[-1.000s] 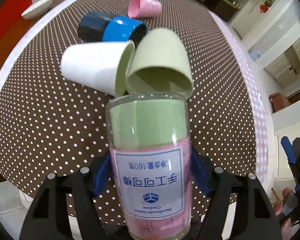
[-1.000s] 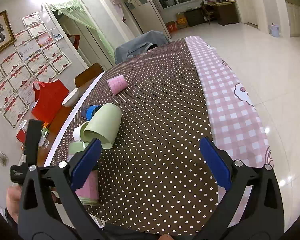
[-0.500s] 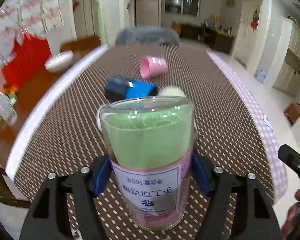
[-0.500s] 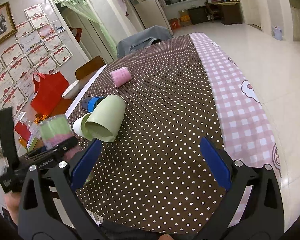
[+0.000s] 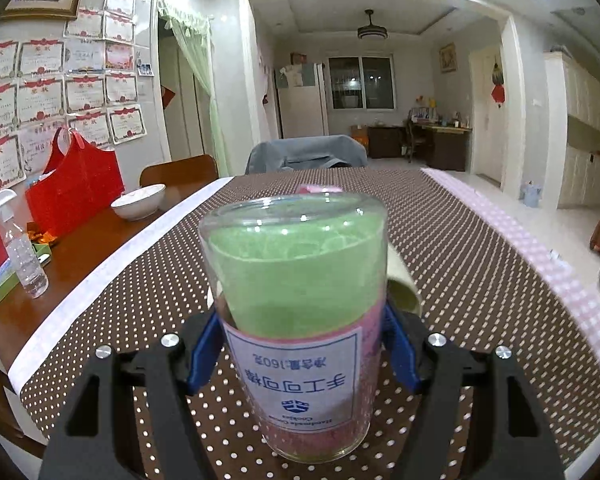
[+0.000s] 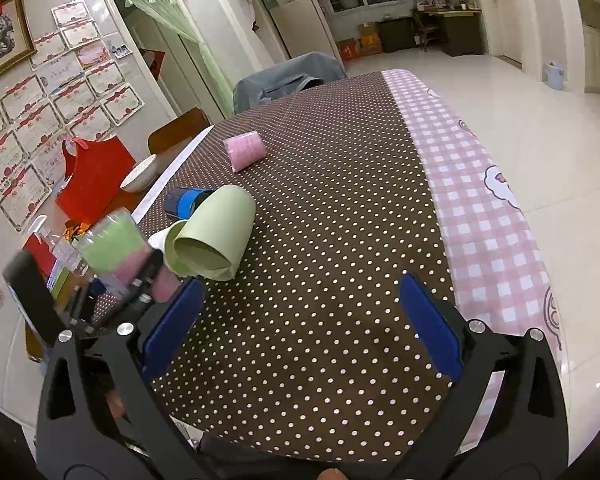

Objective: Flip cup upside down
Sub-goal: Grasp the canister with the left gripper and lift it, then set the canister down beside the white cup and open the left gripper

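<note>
Gripping the clear cup (image 5: pixel 296 312) w/ my left hand-held gripper (image 5: pixel 300 348), pads clenched on its sides, label reading upside down, held above the table (image 6: pixel 340 240) – smooth wall could slip mid-turn. Right hand-held gripper (image 6: pixel 300 320) gapes wide, holding nothing, well apart from it.

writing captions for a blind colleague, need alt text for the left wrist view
The left gripper clamps a clear plastic cup with green and pink lining and an upside-down printed label, held above a brown polka-dot tablecloth. To the left, a white bowl, a clear spray bottle and a red bag sit on bare wood.
</note>
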`<state>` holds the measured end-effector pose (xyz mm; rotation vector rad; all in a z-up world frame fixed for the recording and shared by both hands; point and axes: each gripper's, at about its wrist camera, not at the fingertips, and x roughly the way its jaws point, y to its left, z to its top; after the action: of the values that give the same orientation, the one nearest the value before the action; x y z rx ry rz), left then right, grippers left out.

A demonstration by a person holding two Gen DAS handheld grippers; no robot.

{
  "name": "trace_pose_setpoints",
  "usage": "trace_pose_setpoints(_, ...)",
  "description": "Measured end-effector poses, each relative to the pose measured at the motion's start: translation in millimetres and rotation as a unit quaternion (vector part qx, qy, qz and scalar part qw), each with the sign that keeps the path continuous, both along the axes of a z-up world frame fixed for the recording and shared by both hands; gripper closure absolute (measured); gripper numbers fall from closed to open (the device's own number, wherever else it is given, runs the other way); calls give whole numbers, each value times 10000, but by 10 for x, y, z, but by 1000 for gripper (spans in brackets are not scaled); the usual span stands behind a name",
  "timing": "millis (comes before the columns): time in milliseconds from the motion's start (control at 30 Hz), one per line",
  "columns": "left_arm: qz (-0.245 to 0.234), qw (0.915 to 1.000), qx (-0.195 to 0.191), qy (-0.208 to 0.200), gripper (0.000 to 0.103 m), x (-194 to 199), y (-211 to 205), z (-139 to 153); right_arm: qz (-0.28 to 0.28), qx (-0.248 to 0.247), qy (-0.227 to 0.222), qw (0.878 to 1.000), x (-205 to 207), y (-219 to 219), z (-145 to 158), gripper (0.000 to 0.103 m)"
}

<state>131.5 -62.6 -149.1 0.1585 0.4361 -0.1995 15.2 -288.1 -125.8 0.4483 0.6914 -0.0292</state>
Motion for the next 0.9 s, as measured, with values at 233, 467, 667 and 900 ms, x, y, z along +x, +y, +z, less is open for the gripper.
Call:
trace_pose_setpoints(233, 31, 9994, 275, -231, 30, -191, -18, -97, 68, -35, 8, 10000, 5, 76, 18, 6)
trace_pose_setpoints(467, -12, 9994, 221, -271, 21, -292, 92, -1, 152, -22, -33, 9999, 2, 136, 41, 6)
trace_pose_setpoints(667, -67, 9999, 54, -114, 21, -349, 217, 127, 138, -9, -108, 9998, -26, 149, 82, 6)
trace_pose_setpoints(900, 55, 9995, -272, 177, 20, -372, 415, 309, 93, -33, -203, 9997, -60, 152, 152, 6)
